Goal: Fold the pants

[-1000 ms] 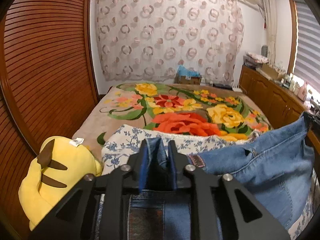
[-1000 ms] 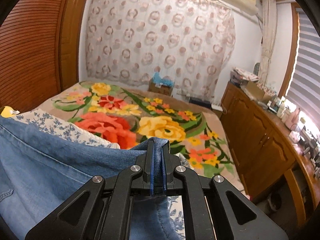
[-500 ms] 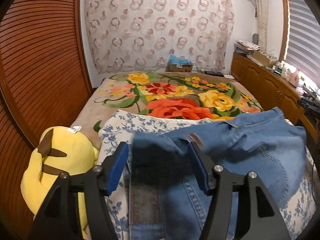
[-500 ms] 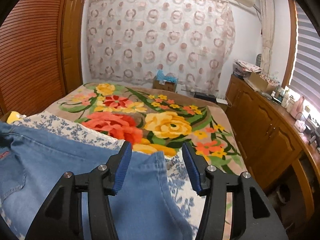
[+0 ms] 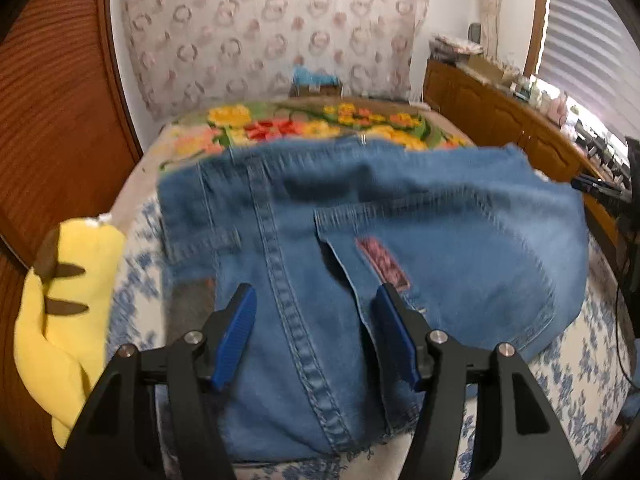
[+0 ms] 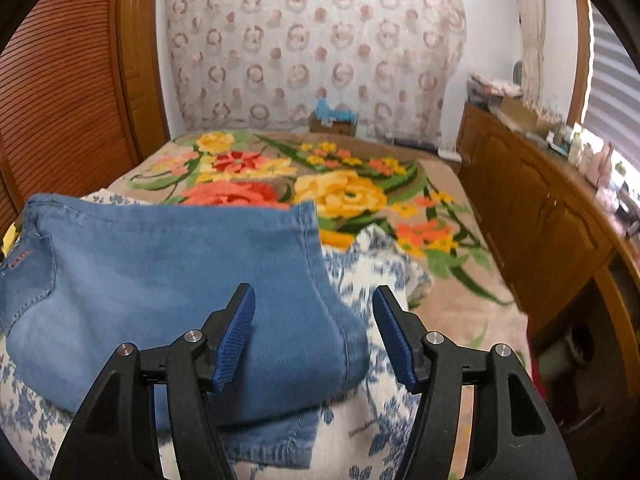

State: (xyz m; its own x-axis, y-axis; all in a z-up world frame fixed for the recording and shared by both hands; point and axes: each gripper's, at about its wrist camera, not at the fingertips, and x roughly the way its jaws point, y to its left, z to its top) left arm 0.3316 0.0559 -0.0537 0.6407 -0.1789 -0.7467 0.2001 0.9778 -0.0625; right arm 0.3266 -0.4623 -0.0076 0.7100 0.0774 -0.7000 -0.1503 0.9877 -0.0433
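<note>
Floral bed (image 6: 448, 292) under one folded pair of jeans (image 5: 360, 240), left claw (image 5: 316, 336) and right claw (image 6: 314, 332) both spread apart, holding nothing

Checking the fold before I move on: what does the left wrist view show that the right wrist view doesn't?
Only the left wrist view shows the yellow plush toy, the pants' stitched seam and reddish label patch, and the frayed hem at the near edge. Only the right wrist view shows the folded right edge of the pants with the lower layer sticking out beneath. Both show the folded blue denim pants lying on the blue-and-white floral sheet, with the left tool and right tool open and empty.
</note>
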